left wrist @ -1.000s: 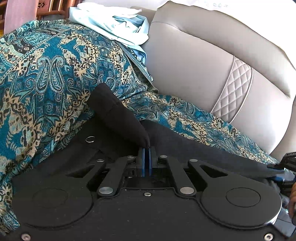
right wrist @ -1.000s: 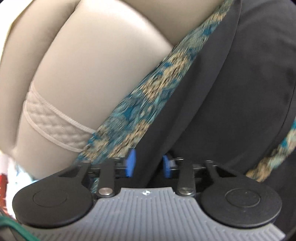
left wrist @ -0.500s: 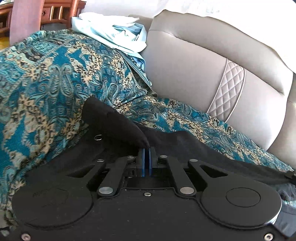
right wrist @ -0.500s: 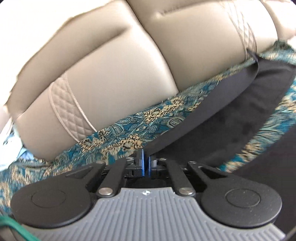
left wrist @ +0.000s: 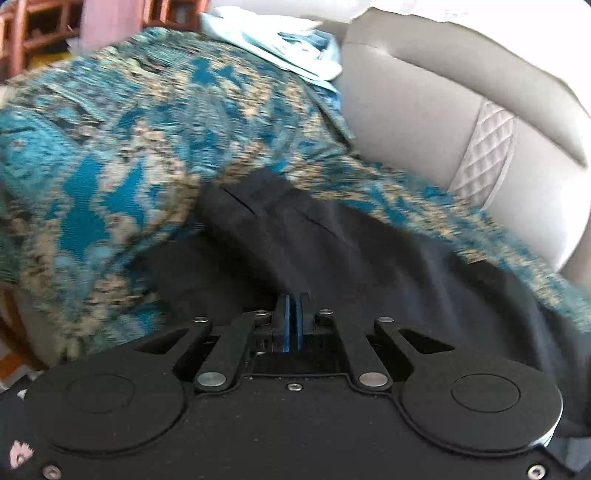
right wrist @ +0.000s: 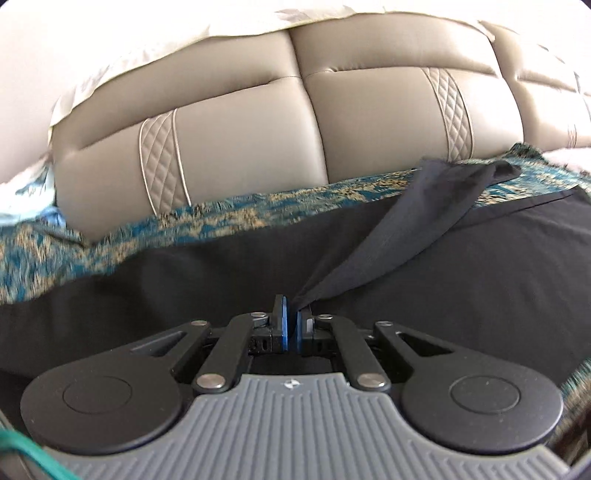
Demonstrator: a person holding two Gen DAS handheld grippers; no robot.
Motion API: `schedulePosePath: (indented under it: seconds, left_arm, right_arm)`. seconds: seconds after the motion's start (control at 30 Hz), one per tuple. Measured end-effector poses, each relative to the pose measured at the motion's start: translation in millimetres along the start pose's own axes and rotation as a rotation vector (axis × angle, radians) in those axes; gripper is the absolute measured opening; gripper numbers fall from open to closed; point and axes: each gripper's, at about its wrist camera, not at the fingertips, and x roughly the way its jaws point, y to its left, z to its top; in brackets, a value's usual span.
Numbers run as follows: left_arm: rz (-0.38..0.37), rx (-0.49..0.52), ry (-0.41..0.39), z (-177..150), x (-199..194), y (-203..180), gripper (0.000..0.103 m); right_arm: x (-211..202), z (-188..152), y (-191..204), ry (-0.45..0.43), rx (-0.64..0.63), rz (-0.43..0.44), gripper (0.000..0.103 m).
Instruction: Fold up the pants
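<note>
The black pants (left wrist: 332, 251) lie on a teal paisley cover (left wrist: 110, 155) spread over a sofa seat. My left gripper (left wrist: 293, 301) is shut on a fold of the pants near the waistband, and the cloth rises from its blue pads. In the right wrist view the pants (right wrist: 184, 280) stretch across the seat. My right gripper (right wrist: 291, 310) is shut on a pulled-up strip of the pants (right wrist: 417, 225) that runs up and right toward the sofa back.
The grey leather sofa back (right wrist: 258, 129) with quilted stripes stands behind the pants. A light blue garment (left wrist: 280, 48) lies on the cover at the far end. Wooden furniture (left wrist: 33, 33) shows at the far left.
The right gripper closed on the pants edge and has pulled it back, lifting a strip of cloth. The left gripper has stayed shut and pulled back too; more pants fabric shows ahead of it.
</note>
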Motion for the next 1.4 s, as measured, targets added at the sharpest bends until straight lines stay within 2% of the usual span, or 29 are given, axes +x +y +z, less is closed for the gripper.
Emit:
schedulePosePath:
  seconds: [0.07,0.13,0.23,0.3,0.37,0.4,0.43,0.57,0.67,0.73,0.77,0.87,0.97,1.1,1.27,1.4]
  left_arm:
    - [0.04,0.019,-0.016,-7,-2,6,0.001]
    - [0.042,0.02,0.004,-11,0,11,0.001]
    - [-0.043,-0.024,0.044,-15,2,24,0.006]
    - [-0.119,-0.077,0.046,-17,-1,34,0.014]
    - [-0.158,-0.123,0.035,-16,-1,42,0.023]
    - [-0.158,-0.138,0.028,-13,2,43,0.031]
    - [-0.152,-0.157,0.023,-10,6,46,0.033]
    - [-0.117,-0.193,0.029,7,29,48,0.034]
    - [-0.106,-0.172,0.007,18,41,41,0.043]
    - [-0.066,-0.172,0.006,24,54,36,0.037]
    - [-0.047,-0.177,-0.003,25,57,35,0.003]
    - [-0.026,-0.16,-0.073,23,42,32,0.002]
    - [-0.01,-0.094,-0.115,17,21,28,0.002]
    - [-0.005,-0.091,-0.09,7,7,39,0.003]
    - [0.064,-0.077,-0.015,-13,21,48,0.004]
    - [0.097,-0.031,-0.031,-22,22,42,0.007]
  right_arm:
    - [-8,-10,-2,-0.003,-0.019,-0.01,0.008]
    - [-11,-19,-4,0.003,-0.025,-0.01,0.009]
    - [-13,-32,-8,0.016,-0.034,-0.004,0.01]
    - [-14,-38,-10,0.004,-0.038,0.002,0.01]
    - [-15,-40,-9,-0.007,-0.058,0.001,0.011]
    - [-15,-41,-9,-0.009,-0.061,0.002,0.01]
    - [-15,-42,-9,-0.01,-0.063,0.004,0.01]
    - [-16,-44,-11,-0.017,-0.077,0.011,0.011]
    - [-16,-45,-12,-0.019,-0.083,0.016,0.011]
    - [-16,-45,-12,-0.019,-0.085,0.016,0.011]
    - [-16,-45,-12,-0.019,-0.087,0.014,0.011]
    - [-19,-45,-11,-0.019,-0.08,0.013,0.013]
    - [-23,-46,-13,-0.02,-0.07,-0.004,0.012]
    - [-35,-51,-17,-0.015,-0.041,-0.023,0.013]
    - [-48,-62,-16,-0.014,-0.062,-0.023,0.013]
    - [-55,-69,-14,-0.021,-0.092,-0.039,0.013]
